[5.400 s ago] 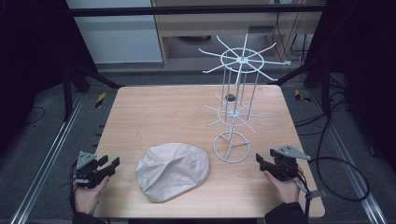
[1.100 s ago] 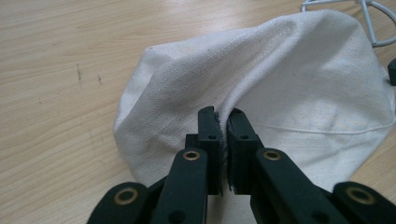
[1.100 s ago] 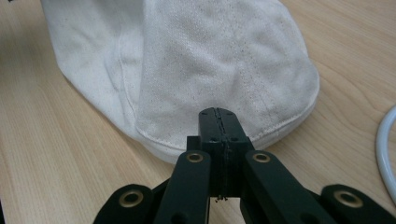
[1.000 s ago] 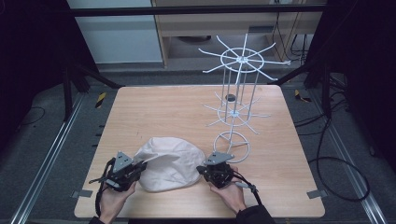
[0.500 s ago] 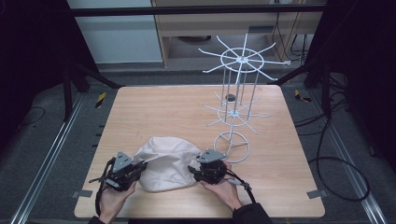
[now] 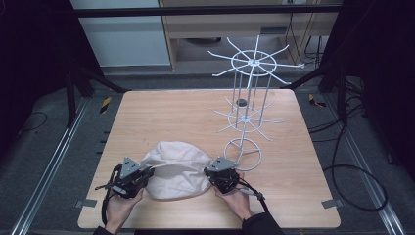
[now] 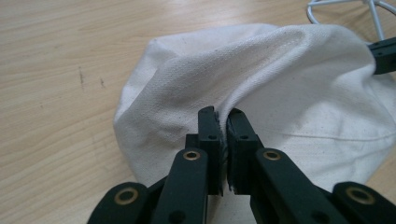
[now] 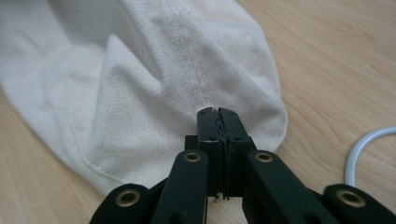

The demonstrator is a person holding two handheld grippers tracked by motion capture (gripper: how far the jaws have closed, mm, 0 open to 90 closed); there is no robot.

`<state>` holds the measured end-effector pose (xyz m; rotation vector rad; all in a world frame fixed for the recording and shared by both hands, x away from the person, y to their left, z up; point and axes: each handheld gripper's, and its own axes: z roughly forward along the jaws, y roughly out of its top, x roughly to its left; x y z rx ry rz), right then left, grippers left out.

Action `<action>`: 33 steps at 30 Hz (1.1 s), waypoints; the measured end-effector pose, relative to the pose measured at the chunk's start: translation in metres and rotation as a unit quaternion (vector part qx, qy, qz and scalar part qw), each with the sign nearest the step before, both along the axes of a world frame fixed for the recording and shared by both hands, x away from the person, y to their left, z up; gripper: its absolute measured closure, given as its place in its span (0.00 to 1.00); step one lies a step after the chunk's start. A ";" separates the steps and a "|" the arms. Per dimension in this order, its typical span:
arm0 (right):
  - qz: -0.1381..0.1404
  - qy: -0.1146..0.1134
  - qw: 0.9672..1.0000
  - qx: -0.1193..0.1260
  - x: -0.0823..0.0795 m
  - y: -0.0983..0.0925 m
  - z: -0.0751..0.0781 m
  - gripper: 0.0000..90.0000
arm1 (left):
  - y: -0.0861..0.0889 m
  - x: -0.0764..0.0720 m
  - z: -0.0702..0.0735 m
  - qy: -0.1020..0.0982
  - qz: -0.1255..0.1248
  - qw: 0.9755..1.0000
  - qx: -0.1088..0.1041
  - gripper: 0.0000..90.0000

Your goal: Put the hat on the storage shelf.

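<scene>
A cream cloth cap lies on the wooden table near its front edge. My left gripper is at the cap's left edge. In the left gripper view it is shut on a raised fold of the cap. My right gripper is at the cap's right edge. Its jaws have just been closing, and in the right gripper view it is pinched shut on the hem of the cap. The cloth is pulled slightly taut between the two grippers.
A white wire rack with spoked arms stands behind and to the right of the cap. Its ring base sits close to my right gripper, and part of it shows as a white wire. Bare wood lies to the left and right.
Both hands have come in from the table's front corners to the cap. In the last second the right gripper shifted slightly left onto the cap's edge; the left one stayed put.
</scene>
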<state>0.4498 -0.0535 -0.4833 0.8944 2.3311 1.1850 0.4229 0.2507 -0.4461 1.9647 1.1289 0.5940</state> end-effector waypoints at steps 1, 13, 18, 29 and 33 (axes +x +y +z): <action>0.004 0.006 1.000 0.007 -0.001 -0.001 0.002 1.00 | 0.001 0.002 0.000 -0.001 0.001 1.000 -0.002 0.96; 0.053 0.032 0.998 0.026 -0.020 0.006 0.009 1.00 | -0.008 0.036 0.001 -0.022 0.020 1.000 0.008 0.96; 0.059 0.035 0.997 0.022 -0.024 0.013 0.008 0.99 | -0.006 0.038 0.000 -0.020 0.019 1.000 0.011 0.94; 0.026 -0.003 0.998 0.065 -0.019 -0.010 0.029 1.00 | 0.026 0.005 0.013 -0.021 0.019 0.999 -0.021 0.70; -0.006 0.002 0.998 0.056 -0.006 -0.019 0.023 1.00 | 0.037 -0.012 0.005 0.000 0.028 0.999 -0.016 0.78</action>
